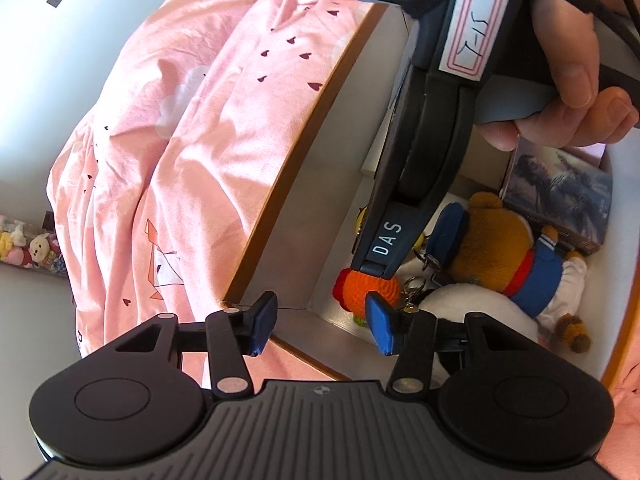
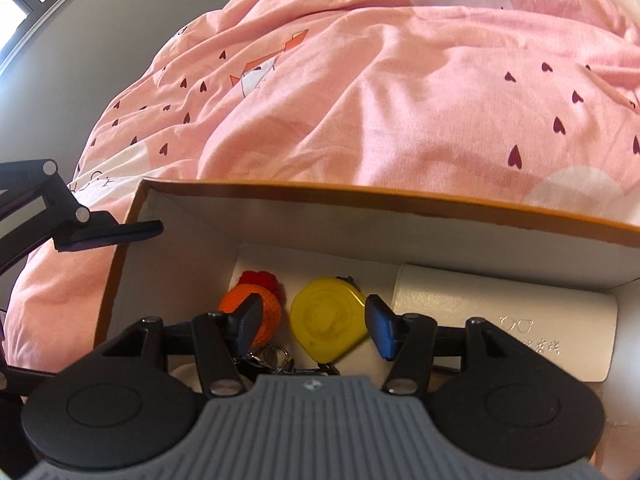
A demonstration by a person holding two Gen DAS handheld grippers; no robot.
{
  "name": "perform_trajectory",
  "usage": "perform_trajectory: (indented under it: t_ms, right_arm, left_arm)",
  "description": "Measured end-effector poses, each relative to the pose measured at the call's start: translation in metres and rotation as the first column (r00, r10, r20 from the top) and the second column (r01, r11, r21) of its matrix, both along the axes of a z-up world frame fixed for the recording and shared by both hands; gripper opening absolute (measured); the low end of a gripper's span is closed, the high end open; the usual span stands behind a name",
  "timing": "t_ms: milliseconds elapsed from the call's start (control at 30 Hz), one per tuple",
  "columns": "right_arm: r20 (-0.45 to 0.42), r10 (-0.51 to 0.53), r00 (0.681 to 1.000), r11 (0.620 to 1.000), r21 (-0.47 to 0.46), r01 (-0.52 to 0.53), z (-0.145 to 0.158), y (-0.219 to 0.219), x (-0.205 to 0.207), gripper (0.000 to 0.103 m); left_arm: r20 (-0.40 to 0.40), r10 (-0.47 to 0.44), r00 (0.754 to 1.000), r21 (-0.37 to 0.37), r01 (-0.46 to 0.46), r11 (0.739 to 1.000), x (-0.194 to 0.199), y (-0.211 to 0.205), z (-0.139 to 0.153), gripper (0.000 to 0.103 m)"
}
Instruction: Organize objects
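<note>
An orange-rimmed cardboard box (image 2: pixel 360 196) with a white inside sits on a pink bed cover. In the right wrist view it holds an orange and red crochet keychain (image 2: pixel 262 312), a yellow tape measure (image 2: pixel 326 322) and a white glasses case (image 2: pixel 500 320). My right gripper (image 2: pixel 310 328) is open and empty, low inside the box over the keychain and tape measure. In the left wrist view my left gripper (image 1: pixel 320 326) is open and empty at the box's near corner (image 1: pixel 304 304). The right gripper's body (image 1: pixel 400 208) reaches down onto the crochet keychain (image 1: pixel 356 286).
The box also holds a brown plush bear in blue clothes (image 1: pixel 516 256), a white plush item (image 1: pixel 472 308) and a dark photo-print box (image 1: pixel 568 196). The pink heart-print bed cover (image 2: pixel 400 92) surrounds the box. Small plush toys (image 1: pixel 28 248) lie at far left.
</note>
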State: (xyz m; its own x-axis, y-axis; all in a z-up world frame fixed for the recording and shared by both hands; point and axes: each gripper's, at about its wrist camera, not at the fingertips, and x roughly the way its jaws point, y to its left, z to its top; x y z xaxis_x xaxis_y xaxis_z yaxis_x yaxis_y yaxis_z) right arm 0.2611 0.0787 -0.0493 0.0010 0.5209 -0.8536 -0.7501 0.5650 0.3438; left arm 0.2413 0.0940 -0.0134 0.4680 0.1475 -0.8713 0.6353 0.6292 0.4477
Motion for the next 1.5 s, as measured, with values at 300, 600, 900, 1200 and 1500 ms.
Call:
perform_trajectory:
  t_ms: [300,600,900,1200,1500]
  right_arm:
    - [0.095,0.016,0.995,1.000,0.012,-0.017,0.031,-0.017,-0.016,0.059]
    - [0.199,0.031,0.979,0.998,0.049,-0.042,0.069,-0.055,-0.048,0.059]
    - [0.360,0.008,0.933,0.994,0.097,-0.046,0.100,-0.105,-0.096,0.063]
    - [0.509,-0.139,0.849,0.983,0.172,0.057,0.102,-0.165,-0.141,0.064]
    - [0.546,-0.270,0.793,0.960,0.217,0.178,0.082,-0.213,-0.185,0.065]
  left_arm:
    - [0.048,0.021,0.999,-0.040,-0.019,0.999,-0.021,-0.004,0.035,0.059]
    - [0.124,0.157,0.980,-0.201,-0.130,0.971,-0.060,-0.023,0.076,0.059]
    - [0.211,0.469,0.858,-0.393,-0.365,0.844,-0.094,-0.025,0.096,0.060]
    - [0.257,0.627,0.736,-0.582,-0.399,0.708,-0.153,-0.046,0.086,0.061]
    - [0.266,0.690,0.673,-0.620,-0.429,0.657,-0.186,-0.057,0.053,0.080]
